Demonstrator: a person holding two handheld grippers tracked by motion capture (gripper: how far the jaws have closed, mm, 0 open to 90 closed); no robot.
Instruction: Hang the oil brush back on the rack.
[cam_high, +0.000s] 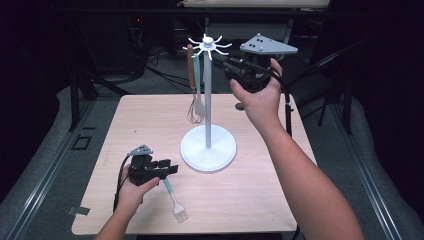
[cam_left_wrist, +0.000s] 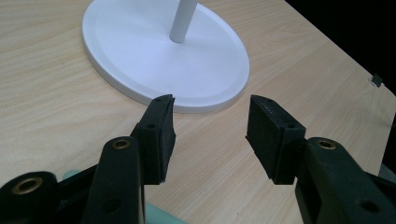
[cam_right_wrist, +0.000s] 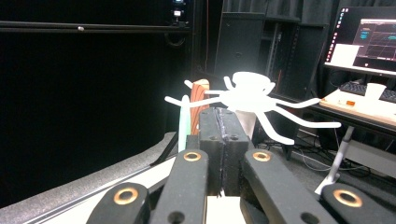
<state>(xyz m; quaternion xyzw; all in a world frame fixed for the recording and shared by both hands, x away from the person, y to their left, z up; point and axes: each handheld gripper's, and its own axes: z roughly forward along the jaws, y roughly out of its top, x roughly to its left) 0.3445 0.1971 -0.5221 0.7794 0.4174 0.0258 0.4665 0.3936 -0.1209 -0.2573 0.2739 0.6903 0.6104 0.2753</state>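
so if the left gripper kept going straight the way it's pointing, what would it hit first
Most likely the rim of the white stand base. The left gripper points low across the bare wooden table, jaws open with nothing between them, and the base edge lies just beyond the tips. Depth is hard to judge, so it might skim the tabletop first.

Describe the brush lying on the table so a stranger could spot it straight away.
Start at the white utensil stand in the middle of the wooden table. Toward the near edge, just right of the left gripper, lies the brush. Unlike the whisk and spatula hanging from the stand's hooks, it lies flat, with a mint handle and pale bristles.
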